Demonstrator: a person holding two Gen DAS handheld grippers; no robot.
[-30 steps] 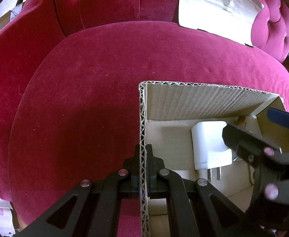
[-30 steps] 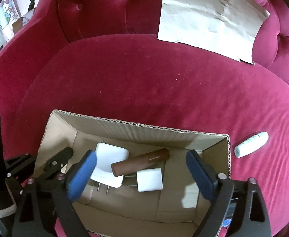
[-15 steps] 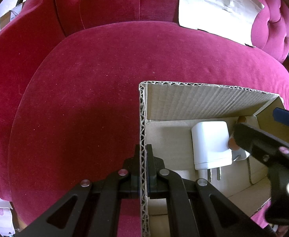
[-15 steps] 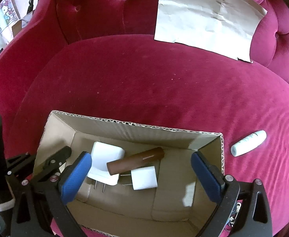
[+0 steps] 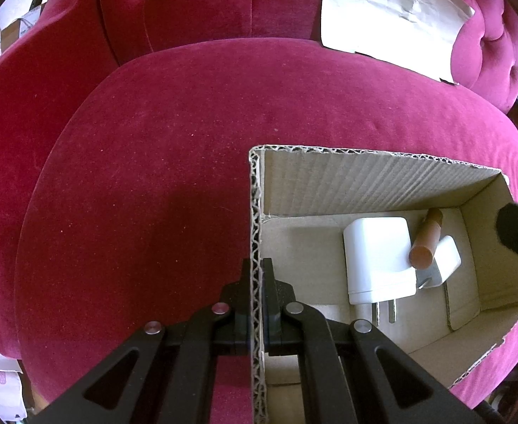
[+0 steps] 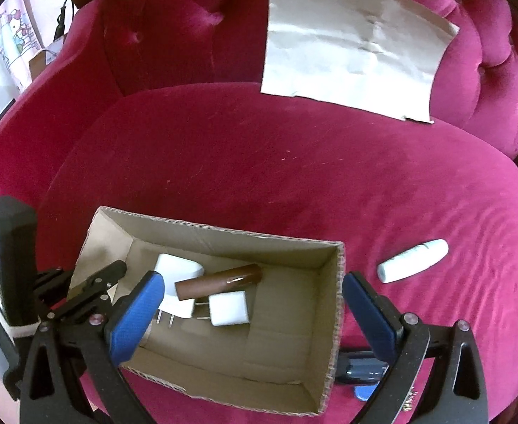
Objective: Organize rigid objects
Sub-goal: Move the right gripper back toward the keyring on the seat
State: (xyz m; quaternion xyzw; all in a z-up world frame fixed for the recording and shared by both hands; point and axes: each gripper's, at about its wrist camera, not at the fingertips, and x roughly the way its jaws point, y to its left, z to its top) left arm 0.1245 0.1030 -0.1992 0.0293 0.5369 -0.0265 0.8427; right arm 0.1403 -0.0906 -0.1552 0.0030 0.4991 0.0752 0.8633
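The open brown corrugated cardboard box (image 6: 336, 321) sits on the crimson velvet sofa seat (image 6: 294, 176), and everything else places against it. The left tool (image 5: 257, 304) is pressed together on the box's left wall, pinching the corrugated edge. The right tool (image 6: 251, 312) hangs above the box's interior with its blue-padded jaws spread wide and nothing between them.

Inside the box lie a large white plug adapter (image 6: 175, 282), a smaller white cube charger (image 6: 228, 309) and a brown cylindrical tube (image 6: 220, 281) resting across both. A white cylindrical tube (image 6: 412, 259) lies outside, to the right of the box, well apart from it.

Judged risks: the soft seat gives little support, so if the left tool loosens or twists, the thin wall could buckle and the box tip. The white tube is round and could roll away across the velvet under an off-centre pinch. The brown tube could also shift if the box is jolted.

Only the right wrist view shows the white tube and a dark blue object (image 6: 363, 371) just beside the box's right wall. The left wrist view alone shows the pinch on the wall closely.
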